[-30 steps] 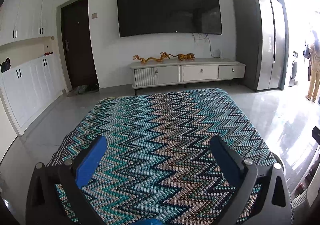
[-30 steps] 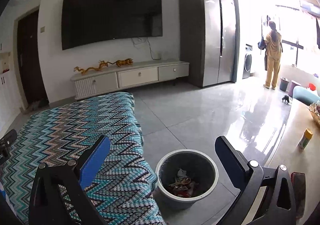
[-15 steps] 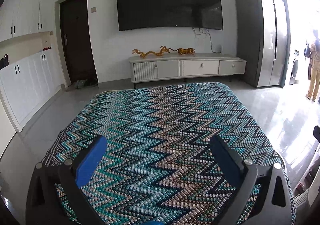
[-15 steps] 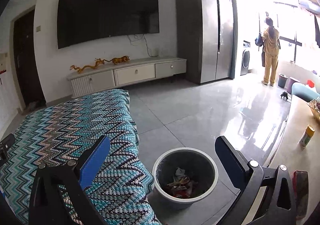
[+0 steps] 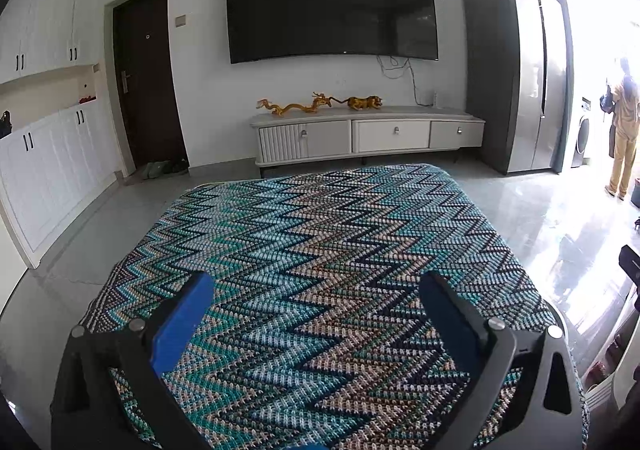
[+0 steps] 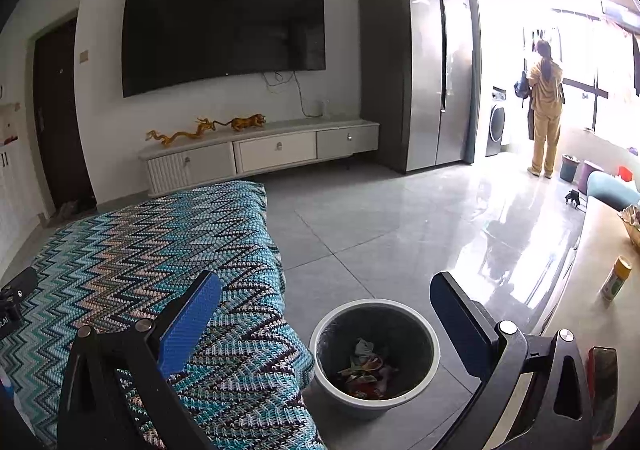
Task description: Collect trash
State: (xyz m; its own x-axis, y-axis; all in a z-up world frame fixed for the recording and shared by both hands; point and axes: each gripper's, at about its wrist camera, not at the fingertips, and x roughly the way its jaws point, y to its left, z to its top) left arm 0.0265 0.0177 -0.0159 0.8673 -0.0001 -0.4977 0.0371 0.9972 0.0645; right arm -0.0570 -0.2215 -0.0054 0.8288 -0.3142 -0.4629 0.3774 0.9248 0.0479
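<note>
Zigzag-knit teal and brown cover (image 5: pixel 320 270) fills the low surface under my left gripper (image 5: pixel 316 292); nothing lies on it that I can see, edge to edge, so no trash left there by my read. Left claw is spread wide, blue pads (image 5: pixel 182 320) apart, holding nothing, touching nothing, hovering above the near edge of the cover.

Right gripper (image 6: pixel 326 296) is also wide open and empty, hanging above the grey bin (image 6: pixel 374 356). The bin stands on the tile floor (image 6: pixel 400 234), just beside the cover's near right corner. The trash (image 6: pixel 366 370) is inside it: crumpled wrappers and paper at the bottom, reddish and pale bits, too small to name one by one. My guess is the bin sits against that corner so a short swing off the cover drops things straight in.

Right claw open over the bin mouth fits a release just done or a check, I can't tell which.

At the right edge of the right view a pale table (image 6: pixel 592 290) carries a small yellow-capped bottle (image 6: pixel 616 278) and a dark flat thing, maybe a phone (image 6: pixel 602 390); whether either counts as trash I can't say. A person in yellow (image 6: pixel 545 106) stands well apart by the bright doorway, not involved.

Task looks near its end, judging from the bare cover.
</note>
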